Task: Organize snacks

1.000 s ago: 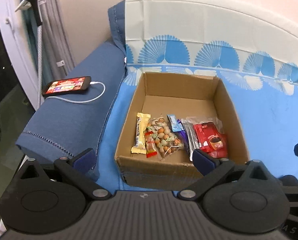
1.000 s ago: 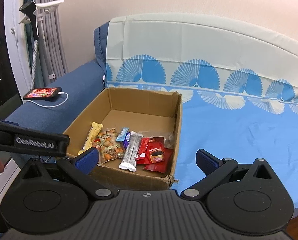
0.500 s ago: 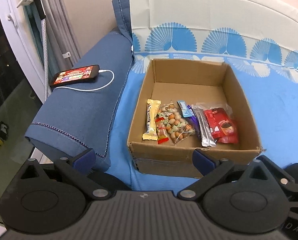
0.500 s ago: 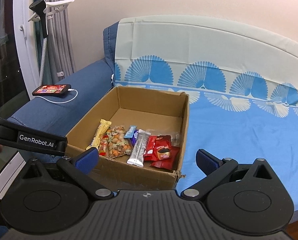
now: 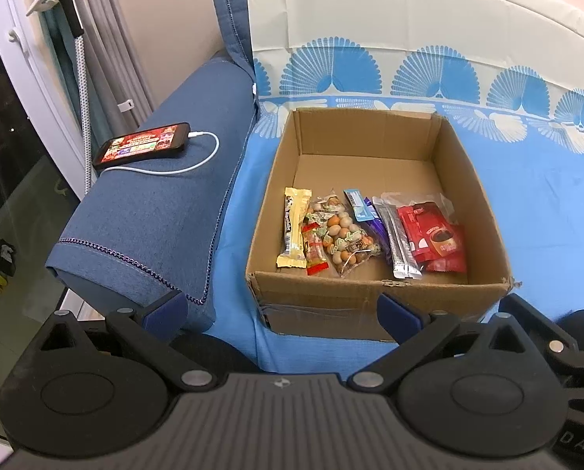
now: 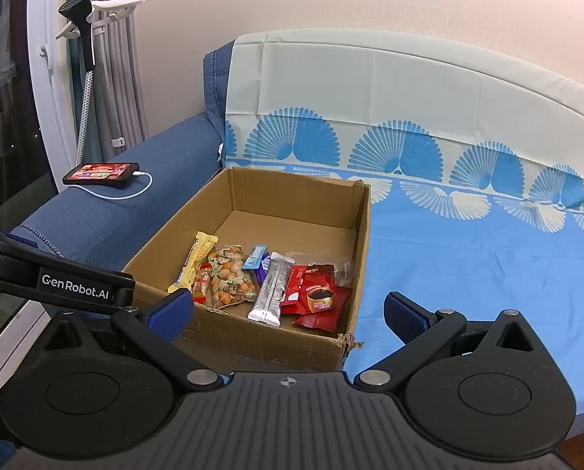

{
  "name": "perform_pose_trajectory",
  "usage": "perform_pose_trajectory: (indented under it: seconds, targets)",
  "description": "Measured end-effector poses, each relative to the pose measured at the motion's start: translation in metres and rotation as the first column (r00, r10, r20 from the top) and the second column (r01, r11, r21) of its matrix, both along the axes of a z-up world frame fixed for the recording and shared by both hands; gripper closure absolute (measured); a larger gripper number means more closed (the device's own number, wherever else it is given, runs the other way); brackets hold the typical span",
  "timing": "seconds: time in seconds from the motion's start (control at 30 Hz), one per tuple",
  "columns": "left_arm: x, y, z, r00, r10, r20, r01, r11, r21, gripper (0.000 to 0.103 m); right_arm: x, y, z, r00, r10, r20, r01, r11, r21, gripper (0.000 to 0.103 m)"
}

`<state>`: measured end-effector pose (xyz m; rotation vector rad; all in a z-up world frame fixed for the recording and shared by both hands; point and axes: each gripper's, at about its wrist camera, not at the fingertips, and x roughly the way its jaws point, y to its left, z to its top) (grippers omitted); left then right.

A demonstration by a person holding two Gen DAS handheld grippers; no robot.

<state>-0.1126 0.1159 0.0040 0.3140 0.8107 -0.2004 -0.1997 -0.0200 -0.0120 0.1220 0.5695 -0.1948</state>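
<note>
While we hold our left gripper (image 5: pixel 282 307) and right gripper (image 6: pixel 290 309) wide and empty, the snacks (image 5: pixel 370 231) lie flat in the cardboard box's (image 5: pixel 370 297) near half, long axes toward 12 o'clock.

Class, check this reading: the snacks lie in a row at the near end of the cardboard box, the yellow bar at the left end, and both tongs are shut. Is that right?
Not quite. Both the left tongs and right tongs are open and empty, as each wrist view shows. The rest holds: the snacks lie at the near end of the cardboard box, with the yellow bar at the left end.
</note>
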Motion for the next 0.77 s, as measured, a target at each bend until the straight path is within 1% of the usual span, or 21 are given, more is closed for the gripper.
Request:
perform_pose_trajectory:
  seconds: [0.57, 0.77]
  targets:
    - [-0.0002, -0.0005, -0.0007, 1.000, -0.002, -0.007, 0.002, 1.000, 0.006, 0.000, 0.0001, 0.0001, -0.0001, 1.000, 0.000, 0.001, 0.000, 1.000, 0.000, 0.000]
    - [-0.0030, -0.0021, -0.0010, 1.000, -0.006, 0.004, 0.006, 1.000, 0.009, 0.000, -0.0010, 0.0004, 0.0013, 1.000, 0.012, 0.010, -0.012, 1.000, 0.000, 0.000]
